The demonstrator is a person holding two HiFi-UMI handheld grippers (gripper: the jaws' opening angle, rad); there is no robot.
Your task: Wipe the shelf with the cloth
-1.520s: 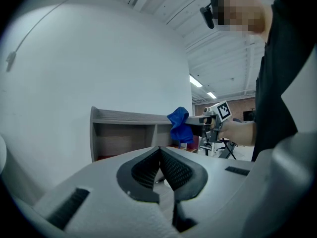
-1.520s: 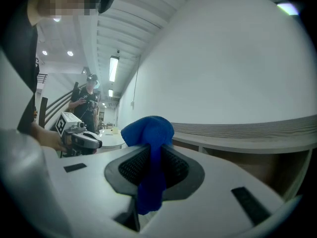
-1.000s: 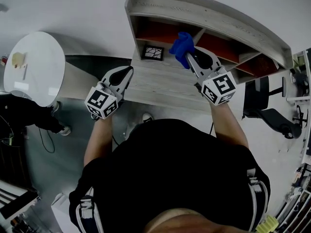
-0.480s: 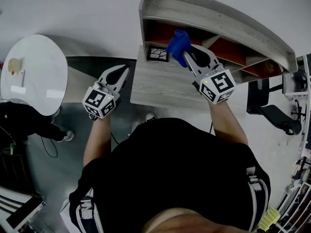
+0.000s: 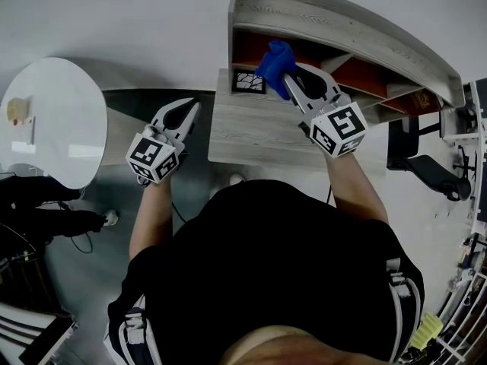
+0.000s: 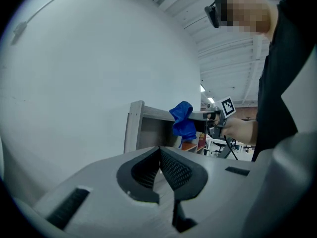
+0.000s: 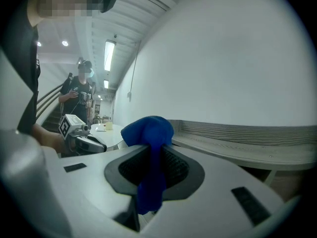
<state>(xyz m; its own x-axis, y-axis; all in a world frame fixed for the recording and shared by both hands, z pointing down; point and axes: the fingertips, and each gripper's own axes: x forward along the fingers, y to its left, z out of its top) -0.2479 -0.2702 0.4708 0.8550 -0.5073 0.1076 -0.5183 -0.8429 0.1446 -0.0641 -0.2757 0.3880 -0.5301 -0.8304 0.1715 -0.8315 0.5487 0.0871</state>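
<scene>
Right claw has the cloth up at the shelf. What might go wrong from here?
1. The blue cloth is pinched in the right claw as a narrow bunch, so it may slip out or let the claw tips scrape the grey wooden shelf.
2. The small black-and-white patterned square sits just left of the cloth; a sweep that way might knock it.

wall [image 5: 114, 14]: plain white | floor [image 5: 76, 280]: dark grey, glossy | round table [image 5: 53, 120]: white, shiny top, far left | office chair [image 5: 430, 177]: black, far right | ceiling [image 7: 131, 6]: ribbed panels, one strip light [image 7: 109, 52] lit
</scene>
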